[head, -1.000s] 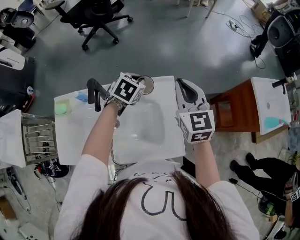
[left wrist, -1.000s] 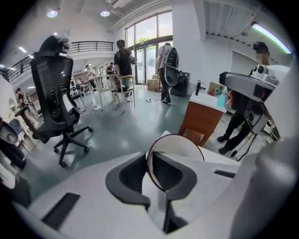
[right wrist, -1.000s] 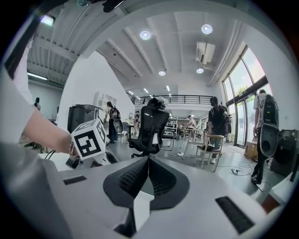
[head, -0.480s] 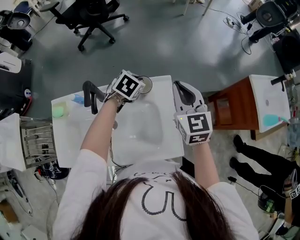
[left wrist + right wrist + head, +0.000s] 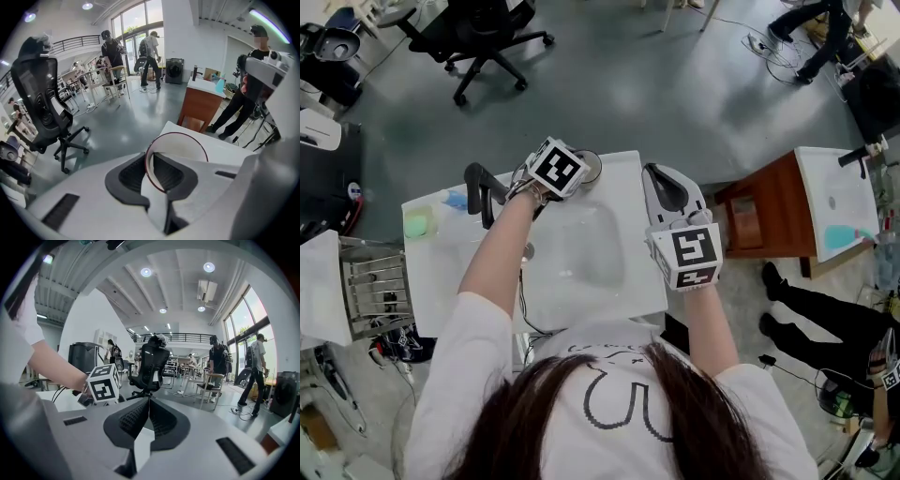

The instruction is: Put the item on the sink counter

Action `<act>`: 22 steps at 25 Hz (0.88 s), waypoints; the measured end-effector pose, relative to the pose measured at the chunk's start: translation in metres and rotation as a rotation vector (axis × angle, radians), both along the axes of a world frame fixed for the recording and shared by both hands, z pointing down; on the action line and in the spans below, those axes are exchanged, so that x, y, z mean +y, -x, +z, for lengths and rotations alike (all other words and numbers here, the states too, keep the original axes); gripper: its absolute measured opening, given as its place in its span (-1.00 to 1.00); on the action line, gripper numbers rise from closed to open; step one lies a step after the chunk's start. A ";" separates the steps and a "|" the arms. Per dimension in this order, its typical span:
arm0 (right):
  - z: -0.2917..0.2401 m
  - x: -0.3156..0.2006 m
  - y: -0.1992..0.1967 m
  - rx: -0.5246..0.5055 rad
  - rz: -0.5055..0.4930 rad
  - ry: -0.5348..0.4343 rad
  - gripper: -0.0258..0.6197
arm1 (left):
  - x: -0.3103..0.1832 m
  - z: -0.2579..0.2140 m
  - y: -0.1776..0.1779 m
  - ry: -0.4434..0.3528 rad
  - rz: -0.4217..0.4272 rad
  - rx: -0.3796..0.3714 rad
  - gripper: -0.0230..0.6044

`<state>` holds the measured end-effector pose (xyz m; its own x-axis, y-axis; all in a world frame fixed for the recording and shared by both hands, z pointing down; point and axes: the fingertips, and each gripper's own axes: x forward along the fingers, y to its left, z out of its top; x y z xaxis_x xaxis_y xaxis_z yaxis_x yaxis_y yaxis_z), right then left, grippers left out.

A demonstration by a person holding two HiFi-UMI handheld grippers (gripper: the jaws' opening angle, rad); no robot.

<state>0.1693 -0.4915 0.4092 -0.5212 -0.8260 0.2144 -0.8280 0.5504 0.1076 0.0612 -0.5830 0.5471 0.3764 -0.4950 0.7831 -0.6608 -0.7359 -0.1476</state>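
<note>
A white bowl with a dark red rim (image 5: 591, 167) is at the far edge of the white sink counter (image 5: 637, 281), behind the basin. My left gripper (image 5: 578, 169) is shut on the bowl's rim. In the left gripper view the rim of the bowl (image 5: 187, 147) is pinched between the pads of the left gripper (image 5: 152, 171). Whether the bowl rests on the counter I cannot tell. My right gripper (image 5: 661, 180) hovers over the counter's right side, shut with nothing in it. In its own view the jaws of the right gripper (image 5: 149, 413) meet.
A black faucet (image 5: 484, 190) stands left of the basin (image 5: 581, 248), with a green sponge (image 5: 420, 222) and a blue item (image 5: 455, 199) beyond it. A dish rack (image 5: 375, 281) is at the left, a wooden cabinet (image 5: 759, 225) at the right, an office chair (image 5: 487, 28) behind.
The left gripper and the bowl have shifted slightly left along the counter's far edge. The right gripper has barely moved.
</note>
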 end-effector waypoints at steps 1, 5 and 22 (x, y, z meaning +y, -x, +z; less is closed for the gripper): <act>0.000 0.001 0.000 0.002 -0.002 -0.001 -0.83 | 0.001 0.002 0.000 0.005 0.002 -0.008 -0.74; 0.000 0.003 0.002 0.008 -0.008 0.003 -0.83 | 0.011 0.015 0.007 0.067 -0.031 -0.029 -0.61; -0.020 0.027 0.008 0.005 -0.014 -0.026 -0.83 | 0.019 -0.035 0.003 -0.072 -0.004 0.013 -0.20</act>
<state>0.1616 -0.4645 0.3893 -0.5318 -0.8241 0.1952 -0.8196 0.5588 0.1261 0.0580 -0.5637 0.5120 0.3841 -0.5510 0.7409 -0.6656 -0.7214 -0.1914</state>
